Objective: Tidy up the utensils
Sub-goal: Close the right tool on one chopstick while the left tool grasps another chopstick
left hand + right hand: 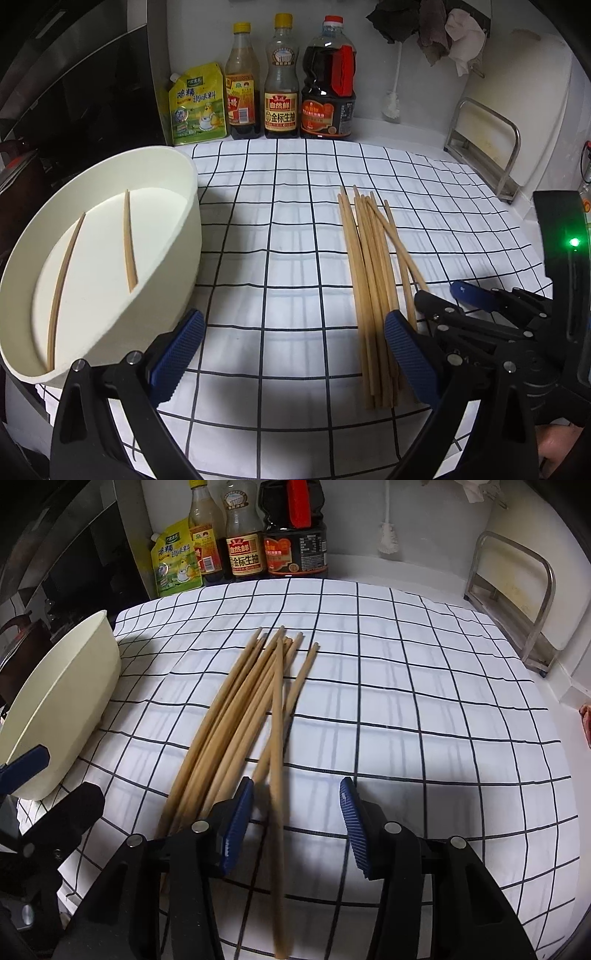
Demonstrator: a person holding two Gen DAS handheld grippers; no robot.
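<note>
Two chopsticks (129, 240) lie inside the cream tub (184, 206), seen only from the left wrist; the right wrist shows just its outer wall. Both views show the chopstick pile (240, 709) on the checked cloth (406, 701). Left gripper (291, 354) gapes empty; right gripper (297, 823) stands open astride one stick.

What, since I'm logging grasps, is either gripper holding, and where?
Nothing. Left gripper is open and empty; right gripper is open, one chopstick lying ungripped between its pads.

Checked cloth (406, 701) carries chopsticks (236, 709) and tub (110, 258).
</note>
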